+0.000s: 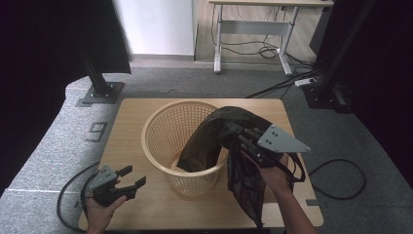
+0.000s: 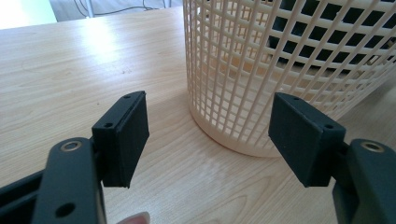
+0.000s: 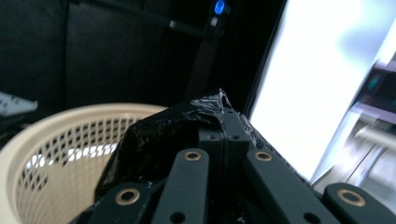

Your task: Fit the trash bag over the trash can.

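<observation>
At centre frame in the high view, the right gripper (image 1: 233, 130) is clenched on a black plastic bag (image 1: 204, 144) draped over the basket (image 1: 160, 124) rim, half inside; spread its mouth around that rim. The left gripper (image 1: 132, 176) (lower left) hangs released and could steady the basket.

Black bag (image 1: 243, 165) draped over basket (image 1: 160, 127) rim

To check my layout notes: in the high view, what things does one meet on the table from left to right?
Left gripper, open → basket → black plastic bag → right gripper, shut on the bag.
</observation>
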